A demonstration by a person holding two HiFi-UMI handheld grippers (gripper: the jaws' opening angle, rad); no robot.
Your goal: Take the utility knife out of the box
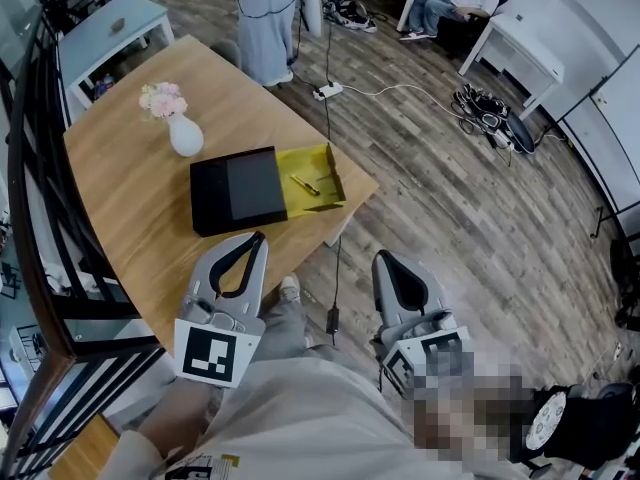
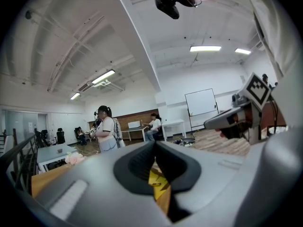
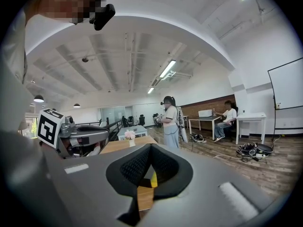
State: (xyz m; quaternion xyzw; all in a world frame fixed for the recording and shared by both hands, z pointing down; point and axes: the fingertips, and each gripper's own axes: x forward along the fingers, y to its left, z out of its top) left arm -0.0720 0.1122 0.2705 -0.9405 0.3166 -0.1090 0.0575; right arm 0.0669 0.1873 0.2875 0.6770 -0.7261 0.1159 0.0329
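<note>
Table (image 1: 110,183) corner bears the open box (image 1: 262,190); left tongs (image 1: 260,236) and right tongs (image 1: 384,258) closed, empty

On the counter (image 1: 120,188) at mid-frame I see the box (image 1: 240,190), with the utility knife (image 1: 305,185) in its right part and the vase (image 1: 185,136) up-left. Below, the left claw (image 1: 258,238) is over the counter and the right claw (image 1: 384,259) over the floor (image 1: 450,198).
</note>
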